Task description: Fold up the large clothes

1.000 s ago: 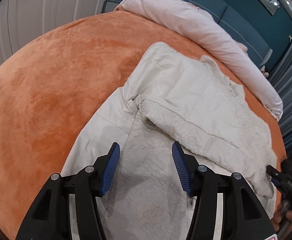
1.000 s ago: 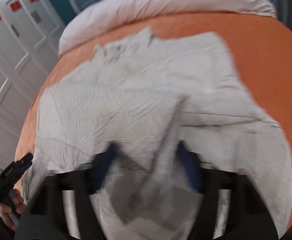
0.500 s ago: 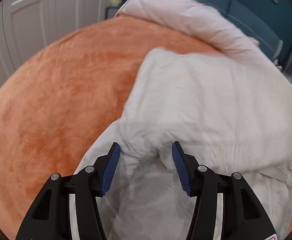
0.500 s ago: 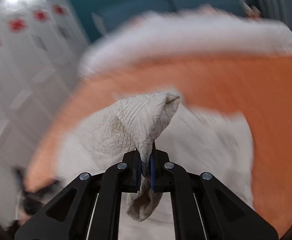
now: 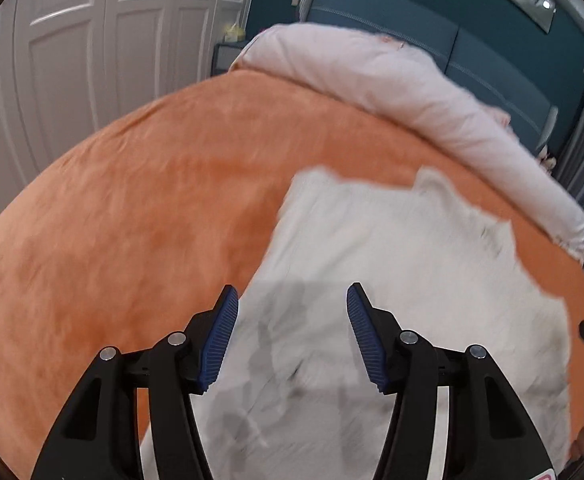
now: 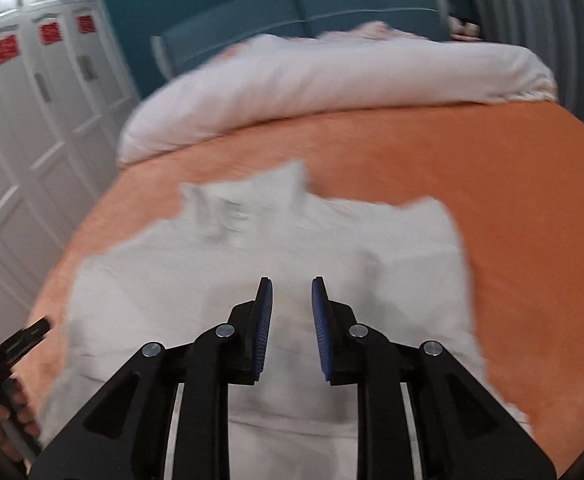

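A large off-white textured garment (image 5: 391, 264) lies spread on the orange bed cover (image 5: 132, 220); in the right wrist view the garment (image 6: 252, 248) is blurred by motion, on the cover (image 6: 511, 200). My left gripper (image 5: 292, 320) is open and empty above the garment's near left part. My right gripper (image 6: 292, 312) is open with a narrower gap and empty, above the garment's near middle. The other hand's gripper shows at the left edge of the right wrist view (image 6: 8, 356).
A rolled pale pink duvet (image 5: 411, 96) lies across the far end of the bed, also in the right wrist view (image 6: 331, 84). A teal headboard (image 6: 292, 8) stands behind it. White wardrobe doors (image 5: 72, 60) are on the left, grey curtains on the right.
My right gripper was shut on a fold of the garment and carried it across; it has now opened and let go. The garment now lies folded over. My left gripper stayed open.
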`<state>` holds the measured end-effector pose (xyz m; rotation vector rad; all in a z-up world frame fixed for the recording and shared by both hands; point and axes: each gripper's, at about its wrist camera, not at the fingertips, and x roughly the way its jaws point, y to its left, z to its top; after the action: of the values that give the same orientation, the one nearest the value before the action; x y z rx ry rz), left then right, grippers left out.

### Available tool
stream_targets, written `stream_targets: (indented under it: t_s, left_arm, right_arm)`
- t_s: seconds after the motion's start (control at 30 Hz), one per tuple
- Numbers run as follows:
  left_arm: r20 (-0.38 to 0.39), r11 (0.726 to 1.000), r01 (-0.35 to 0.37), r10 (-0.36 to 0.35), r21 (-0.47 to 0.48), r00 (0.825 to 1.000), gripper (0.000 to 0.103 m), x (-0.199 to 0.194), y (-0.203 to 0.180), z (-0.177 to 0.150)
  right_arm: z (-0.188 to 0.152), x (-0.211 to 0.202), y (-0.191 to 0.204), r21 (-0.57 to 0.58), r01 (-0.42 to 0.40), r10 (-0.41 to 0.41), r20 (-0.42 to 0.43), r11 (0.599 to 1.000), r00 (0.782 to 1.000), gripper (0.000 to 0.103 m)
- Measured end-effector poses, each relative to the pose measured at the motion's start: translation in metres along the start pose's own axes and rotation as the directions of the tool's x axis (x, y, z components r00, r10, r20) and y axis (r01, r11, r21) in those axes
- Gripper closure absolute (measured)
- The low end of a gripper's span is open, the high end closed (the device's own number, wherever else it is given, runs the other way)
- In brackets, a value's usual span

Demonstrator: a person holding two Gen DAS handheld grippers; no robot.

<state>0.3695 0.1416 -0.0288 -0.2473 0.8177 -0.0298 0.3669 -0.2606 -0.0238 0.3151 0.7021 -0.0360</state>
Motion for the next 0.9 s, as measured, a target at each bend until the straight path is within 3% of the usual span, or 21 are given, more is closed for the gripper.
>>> stream_targets:
  t_s: [0.17, 0.27, 0.37, 0.43, 0.5, 0.57, 0.7, 0.83, 0.9]
  left_arm:
    - [-0.034, 0.999, -0.021, 0.022, 0.041, 0.999, 0.048, 0.039, -0.032, 0.019]
    - [-0.064, 0.994, -0.076, 0.081, 0.072, 0.995, 0.048, 0.071, -0.036, 0.015]
    - [-0.064, 0.988, -0.118, 0.125, 0.102, 0.990, 0.044, 0.093, -0.026, 0.005]
    - [-0.078, 0.990, -0.114, 0.120, 0.080, 0.990, 0.034, 0.101, -0.017, 0.000]
    - [-0.086, 0.995, -0.093, 0.095, 0.026, 0.992, 0.019, 0.110, -0.003, -0.004]
    - [-0.091, 0.997, -0.073, 0.072, -0.007, 0.993, 0.015, 0.115, 0.005, -0.008]
    - [-0.079, 0.993, -0.115, 0.117, 0.032, 0.990, 0.014, 0.117, -0.003, -0.010]
    - [-0.103, 0.989, -0.149, 0.150, 0.025, 0.983, 0.019, 0.100, 0.000, -0.009]
    - [-0.113, 0.996, -0.091, 0.090, -0.010, 0.990, 0.021, 0.067, 0.011, -0.014]
  right_arm:
    - [-0.001, 0.049, 0.060, -0.165, -0.065, 0.051, -0.089, 0.984, 0.995, 0.085]
    - [-0.009, 0.084, 0.056, -0.208, 0.007, -0.036, -0.134, 0.978, 0.990, 0.089]
    - [-0.009, 0.087, 0.018, -0.128, 0.048, -0.064, -0.121, 0.991, 0.991, 0.092]
    - [-0.009, 0.084, -0.014, -0.044, 0.059, -0.064, -0.115, 0.997, 0.991, 0.103]
    - [-0.016, 0.086, -0.045, 0.043, 0.013, -0.008, -0.119, 0.999, 0.993, 0.103]
    - [-0.028, 0.090, -0.054, 0.086, -0.026, 0.036, -0.120, 0.996, 0.992, 0.103]
    - [-0.029, 0.099, -0.038, 0.002, 0.037, -0.036, -0.127, 0.999, 0.991, 0.103]
    - [-0.023, 0.068, -0.044, 0.043, 0.048, -0.041, -0.150, 0.998, 0.988, 0.103]
    - [-0.027, 0.032, -0.045, 0.059, 0.042, -0.034, -0.130, 0.997, 0.991, 0.085]
